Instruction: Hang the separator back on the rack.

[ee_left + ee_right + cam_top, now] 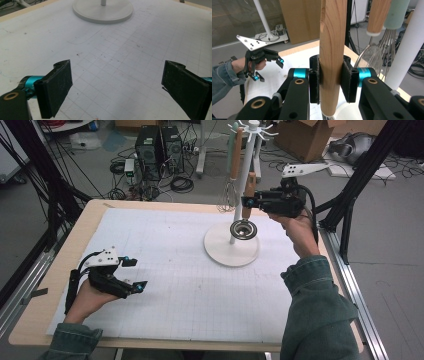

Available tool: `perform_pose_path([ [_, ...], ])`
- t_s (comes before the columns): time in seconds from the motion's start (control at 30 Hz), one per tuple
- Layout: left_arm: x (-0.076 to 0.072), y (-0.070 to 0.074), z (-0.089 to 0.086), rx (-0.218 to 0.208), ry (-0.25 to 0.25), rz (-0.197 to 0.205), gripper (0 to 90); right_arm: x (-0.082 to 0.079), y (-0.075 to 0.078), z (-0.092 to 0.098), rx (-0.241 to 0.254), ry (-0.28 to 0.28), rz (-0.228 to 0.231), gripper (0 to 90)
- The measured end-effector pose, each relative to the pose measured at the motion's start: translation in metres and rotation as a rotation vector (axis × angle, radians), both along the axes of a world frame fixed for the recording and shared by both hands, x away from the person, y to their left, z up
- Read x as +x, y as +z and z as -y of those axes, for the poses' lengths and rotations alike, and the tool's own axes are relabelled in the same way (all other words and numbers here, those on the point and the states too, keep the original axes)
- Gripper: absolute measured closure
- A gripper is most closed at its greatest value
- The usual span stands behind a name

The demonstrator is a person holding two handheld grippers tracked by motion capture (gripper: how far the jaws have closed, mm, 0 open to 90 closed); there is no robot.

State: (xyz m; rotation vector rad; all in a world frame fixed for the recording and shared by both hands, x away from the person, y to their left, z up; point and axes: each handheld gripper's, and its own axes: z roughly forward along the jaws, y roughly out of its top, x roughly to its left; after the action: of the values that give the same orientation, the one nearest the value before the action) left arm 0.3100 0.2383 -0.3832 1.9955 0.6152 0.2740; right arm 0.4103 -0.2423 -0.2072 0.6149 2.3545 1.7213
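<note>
Nearest you, your left gripper (134, 274) rested on the gridded mat (190, 290), jaws wide apart, nothing between them. Farther off, your right gripper (331, 80) clamped the strainer's wooden handle (332, 50) beside the white rack pole (244, 175).

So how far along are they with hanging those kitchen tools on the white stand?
Done: a whisk with a wooden handle already hangs from the rack.
In hand: the right hand-held gripper is clamped on the wooden handle of a small strainer, held upright beside the pole above the round base.
Left: hooking that strainer onto the top prongs. The left hand-held gripper rests open on the mat, holding nothing.
</note>
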Motion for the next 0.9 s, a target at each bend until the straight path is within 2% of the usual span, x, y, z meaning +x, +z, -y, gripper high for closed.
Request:
perform_pose_path([
  [0.9, -0.001, 0.002, -0.004, -0.009, 0.019, 0.002, 8.8, 0.007, 0.023, -0.001, -0.007, -0.025, 0.016, 72.4],
])
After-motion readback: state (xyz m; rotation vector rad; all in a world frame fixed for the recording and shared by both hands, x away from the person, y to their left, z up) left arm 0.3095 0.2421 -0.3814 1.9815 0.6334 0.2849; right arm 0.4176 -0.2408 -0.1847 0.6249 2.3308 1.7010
